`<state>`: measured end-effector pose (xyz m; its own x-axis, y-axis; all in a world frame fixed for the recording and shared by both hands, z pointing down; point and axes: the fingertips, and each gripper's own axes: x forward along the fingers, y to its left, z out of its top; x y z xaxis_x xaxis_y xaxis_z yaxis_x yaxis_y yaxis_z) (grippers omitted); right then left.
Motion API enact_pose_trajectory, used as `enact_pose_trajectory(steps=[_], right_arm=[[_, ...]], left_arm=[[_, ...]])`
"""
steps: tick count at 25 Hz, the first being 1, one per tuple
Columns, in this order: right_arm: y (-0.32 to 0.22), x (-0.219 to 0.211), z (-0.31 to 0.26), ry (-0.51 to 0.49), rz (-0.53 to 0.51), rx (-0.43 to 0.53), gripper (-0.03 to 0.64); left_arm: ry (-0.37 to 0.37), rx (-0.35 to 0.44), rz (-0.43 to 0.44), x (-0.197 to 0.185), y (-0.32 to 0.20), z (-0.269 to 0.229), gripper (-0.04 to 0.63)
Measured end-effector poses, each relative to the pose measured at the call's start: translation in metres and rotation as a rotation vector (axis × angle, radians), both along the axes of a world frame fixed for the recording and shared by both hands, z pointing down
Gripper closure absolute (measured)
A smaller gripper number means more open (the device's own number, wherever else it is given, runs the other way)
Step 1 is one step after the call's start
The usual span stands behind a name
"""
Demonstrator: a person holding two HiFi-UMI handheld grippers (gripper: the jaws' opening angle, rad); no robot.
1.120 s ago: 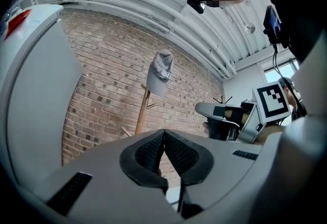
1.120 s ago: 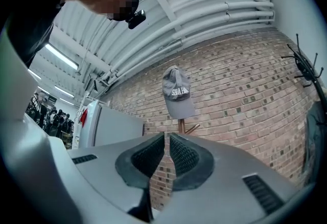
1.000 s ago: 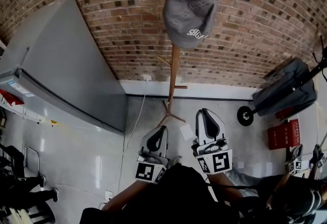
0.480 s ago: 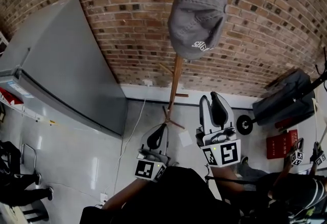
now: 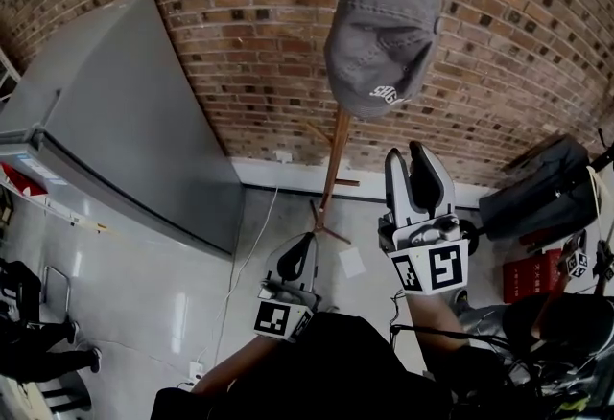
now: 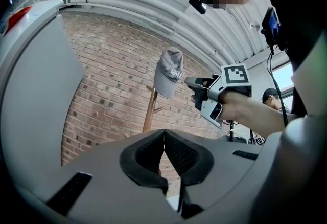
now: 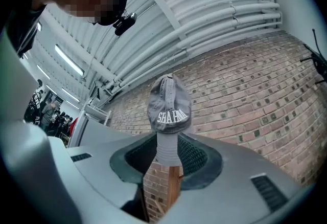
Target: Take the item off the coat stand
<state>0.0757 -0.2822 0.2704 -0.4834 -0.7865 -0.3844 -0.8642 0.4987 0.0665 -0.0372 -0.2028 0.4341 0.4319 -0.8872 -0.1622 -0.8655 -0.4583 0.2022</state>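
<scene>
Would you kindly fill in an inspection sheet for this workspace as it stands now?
Surface: glossy grey floor; no table seen.
Job's things: grey cap hangs atop the wooden coat stand.
Clutter: red box and dark wheeled bag at right.
Grippers: right hand-held gripper has its jaws apart; they have just been opening, with nothing between them, aimed at the cap. Left hand-held gripper is shut, empty and lower.
Cables: white cable trails across the floor beside the cabinet.
Surroundings: brick wall; grey cabinet at left.
</scene>
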Motion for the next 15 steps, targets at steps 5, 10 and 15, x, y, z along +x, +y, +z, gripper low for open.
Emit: enact_pose_trajectory(steps=[5, 10, 15], right_arm=[[-0.009, -0.002, -0.015, -0.014, -0.003, 0.016, 0.491], [-0.016, -0.005, -0.027, -0.028, -0.007, 0.021, 0.460], [-0.020, -0.009, -0.037, -0.015, -0.004, 0.043, 0.456]], left_arm=[[-0.004, -0.012, -0.004, -0.004, 0.000, 0.000, 0.578], [0.019, -0.009, -0.016, -0.008, -0.001, -0.004, 0.578], [-0.018, -0.044, -0.027, -0.011, 0.001, 0.011, 0.578]])
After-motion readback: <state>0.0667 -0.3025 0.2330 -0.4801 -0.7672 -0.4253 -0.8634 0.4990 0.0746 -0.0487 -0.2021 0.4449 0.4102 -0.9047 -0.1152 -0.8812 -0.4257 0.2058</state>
